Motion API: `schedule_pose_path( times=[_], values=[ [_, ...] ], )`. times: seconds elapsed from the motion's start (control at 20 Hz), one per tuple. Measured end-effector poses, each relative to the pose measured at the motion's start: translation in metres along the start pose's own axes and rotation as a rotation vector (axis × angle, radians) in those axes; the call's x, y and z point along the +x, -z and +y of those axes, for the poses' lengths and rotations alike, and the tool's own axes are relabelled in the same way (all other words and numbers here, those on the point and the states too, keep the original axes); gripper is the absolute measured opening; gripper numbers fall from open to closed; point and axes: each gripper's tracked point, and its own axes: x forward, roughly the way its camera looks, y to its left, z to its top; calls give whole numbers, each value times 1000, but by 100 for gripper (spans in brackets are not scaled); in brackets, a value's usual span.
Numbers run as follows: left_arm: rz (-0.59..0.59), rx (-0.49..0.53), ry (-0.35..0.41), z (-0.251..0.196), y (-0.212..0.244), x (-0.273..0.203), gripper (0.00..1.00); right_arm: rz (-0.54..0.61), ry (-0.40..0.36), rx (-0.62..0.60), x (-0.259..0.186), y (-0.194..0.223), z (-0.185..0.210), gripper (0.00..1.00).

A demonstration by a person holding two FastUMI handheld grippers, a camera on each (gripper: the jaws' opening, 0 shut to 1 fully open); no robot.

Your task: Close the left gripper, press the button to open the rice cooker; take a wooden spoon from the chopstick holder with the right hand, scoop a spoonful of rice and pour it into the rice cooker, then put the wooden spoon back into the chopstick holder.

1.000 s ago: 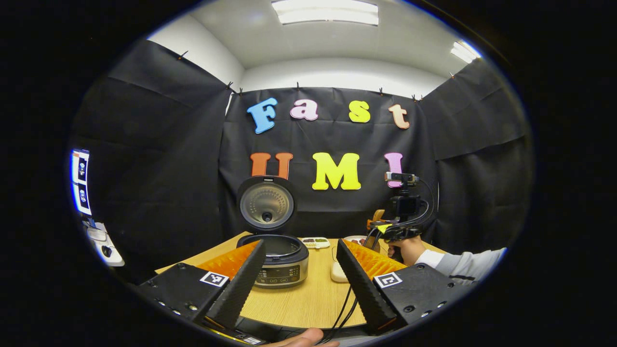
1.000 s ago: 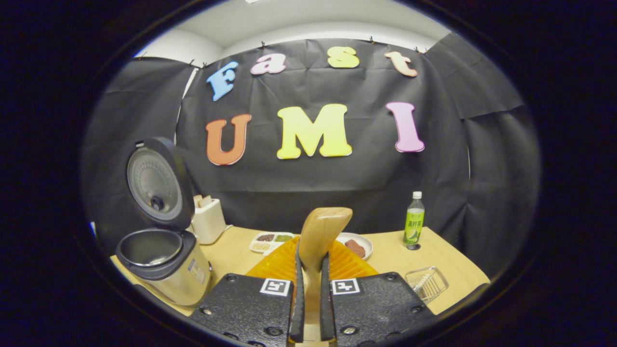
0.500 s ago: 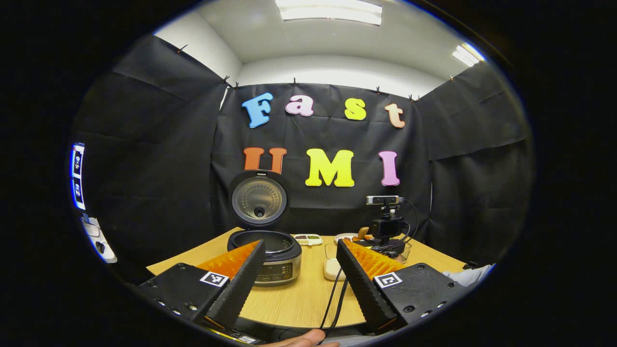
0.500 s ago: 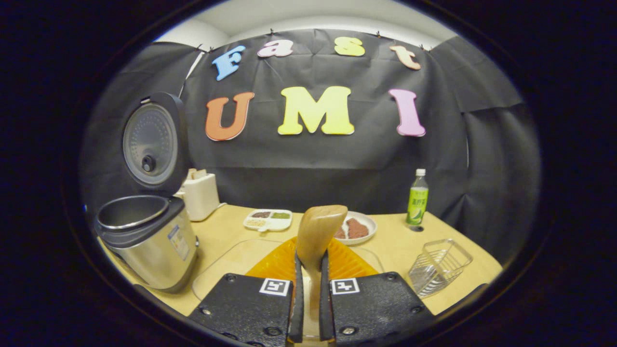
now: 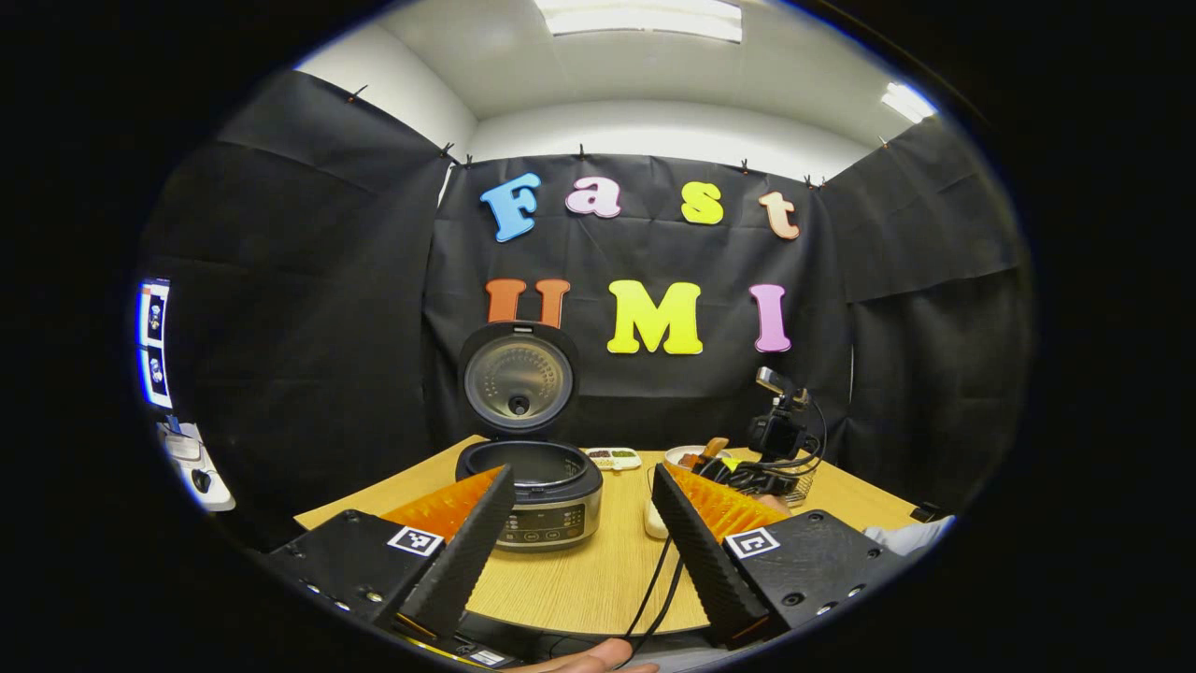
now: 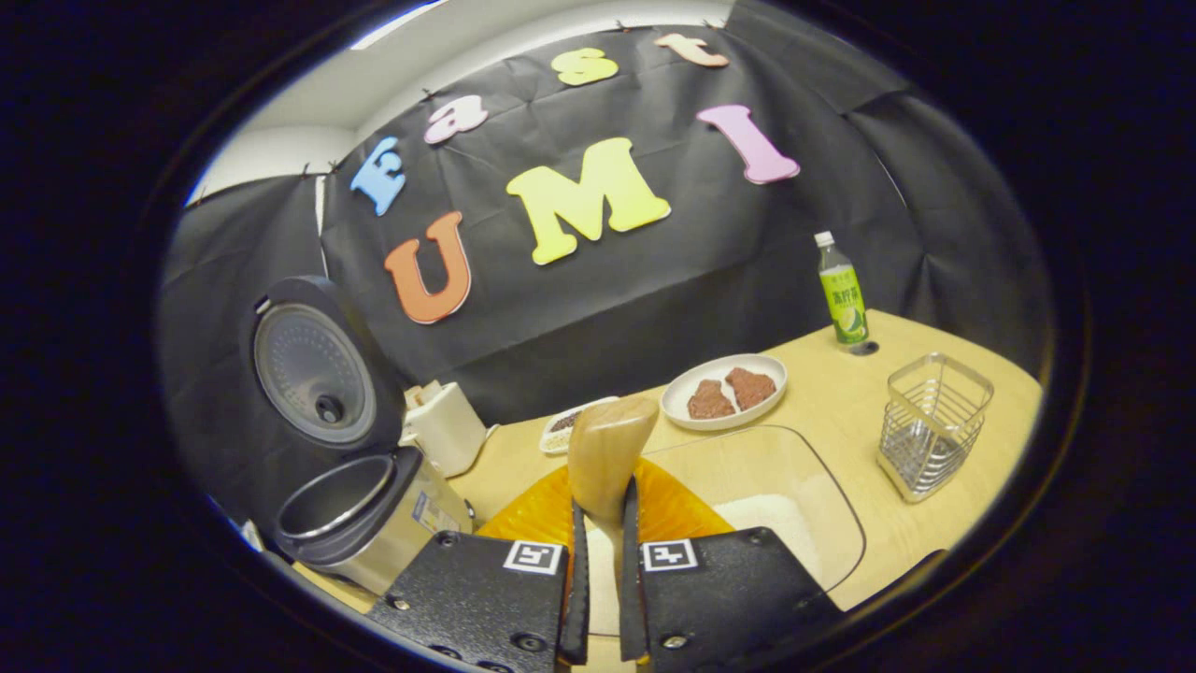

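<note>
The rice cooker (image 5: 533,486) stands open on the wooden table, its lid (image 5: 517,379) upright. My left gripper (image 5: 583,477) hangs open in front of it, with nothing between its fingers. My right gripper (image 6: 603,486) is shut on the handle of a wooden spoon (image 6: 607,444), whose bowl sticks out past the fingertips. The spoon hangs tilted over a clear container of white rice (image 6: 775,509). The wire chopstick holder (image 6: 934,421) stands to the right. In the right gripper view the cooker (image 6: 364,509) sits at lower left. In the left gripper view the right gripper (image 5: 747,467) is low at the table's right.
A plate with brown pieces (image 6: 724,393), a divided dish (image 6: 565,422), a white box-shaped appliance (image 6: 444,425) and a green bottle (image 6: 841,290) stand along the back of the table (image 6: 841,402). Black cables (image 5: 654,589) run across the table's front.
The right gripper has come down from a raised position and rolled to the side, bringing the spoon over the rice container. The left gripper has barely moved and stays open.
</note>
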Motion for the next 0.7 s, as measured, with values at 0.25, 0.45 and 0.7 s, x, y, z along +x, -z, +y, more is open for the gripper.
schedule_pose_path(
  times=[0.25, 0.45, 0.7],
  values=[
    [17, -29, 39, -1, 5, 5, 94, 74, -39, 201, -1, -1, -7, 15],
    [15, -59, 23, 8, 3, 7, 94, 140, -55, 433, 1, -3, -21, 18],
    [22, -51, 22, 8, 6, 10, 94, 137, -52, 621, -2, -15, -36, 18]
  ],
)
